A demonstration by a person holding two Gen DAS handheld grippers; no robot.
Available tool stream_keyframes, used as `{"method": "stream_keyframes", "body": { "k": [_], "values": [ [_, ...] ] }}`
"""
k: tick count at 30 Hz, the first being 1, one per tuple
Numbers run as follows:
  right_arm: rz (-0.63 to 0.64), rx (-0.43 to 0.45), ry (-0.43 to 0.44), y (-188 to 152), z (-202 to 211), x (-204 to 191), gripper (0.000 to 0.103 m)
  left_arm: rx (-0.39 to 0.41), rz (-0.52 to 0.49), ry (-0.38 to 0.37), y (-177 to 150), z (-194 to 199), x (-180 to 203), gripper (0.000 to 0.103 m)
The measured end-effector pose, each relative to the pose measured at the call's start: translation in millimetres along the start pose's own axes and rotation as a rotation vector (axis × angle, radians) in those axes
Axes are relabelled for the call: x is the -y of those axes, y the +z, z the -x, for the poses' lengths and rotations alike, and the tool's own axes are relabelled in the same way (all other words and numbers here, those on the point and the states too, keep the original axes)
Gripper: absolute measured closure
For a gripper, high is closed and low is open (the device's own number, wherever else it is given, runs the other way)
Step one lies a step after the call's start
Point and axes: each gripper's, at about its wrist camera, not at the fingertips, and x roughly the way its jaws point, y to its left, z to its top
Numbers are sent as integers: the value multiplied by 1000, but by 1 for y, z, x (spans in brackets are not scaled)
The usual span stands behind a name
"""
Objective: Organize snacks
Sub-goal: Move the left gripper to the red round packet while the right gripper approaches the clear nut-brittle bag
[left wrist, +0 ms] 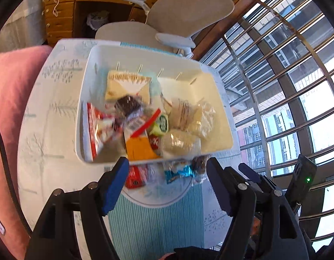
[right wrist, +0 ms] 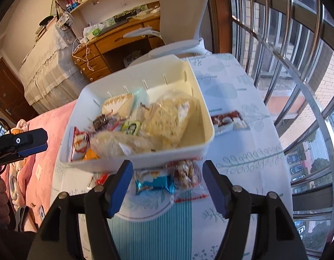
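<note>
A white plastic bin (left wrist: 214,99) (right wrist: 201,134) stands on the table and holds several snacks: a cream wafer packet (left wrist: 128,86), a dark brownie (left wrist: 128,106), a red-and-white packet (left wrist: 95,127), an orange packet (left wrist: 138,149) and pale rice cakes in clear wrap (right wrist: 164,119). In front of the bin lie a blue-wrapped candy (left wrist: 179,173) (right wrist: 155,183), a clear bag of brown pieces (right wrist: 187,173) and a red packet (left wrist: 135,176). My left gripper (left wrist: 167,162) hangs open above these loose snacks. My right gripper (right wrist: 167,166) is open over the candy and the bag, touching neither.
A brown-and-white packet (right wrist: 227,120) lies on the patterned tablecloth (right wrist: 242,151) right of the bin. A grey chair (left wrist: 188,10) and a wooden desk (right wrist: 115,41) stand behind the table. Window bars (left wrist: 286,75) run along the right, a pink bed (left wrist: 13,97) lies to the left.
</note>
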Motion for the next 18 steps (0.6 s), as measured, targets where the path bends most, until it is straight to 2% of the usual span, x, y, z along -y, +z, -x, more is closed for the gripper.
{"method": "stream_keyframes", "body": {
  "k": [5, 8, 18],
  "values": [
    [4, -44, -8, -15, -11, 5, 36, -41, 21, 29, -17, -15, -4, 29],
    [14, -55, -20, -24, -16, 7, 36, -60, 38, 49, -24, -25, -7, 24],
    [74, -43, -69, -47, -38, 12, 36, -113, 94, 74, -45, -61, -23, 22]
  ]
}}
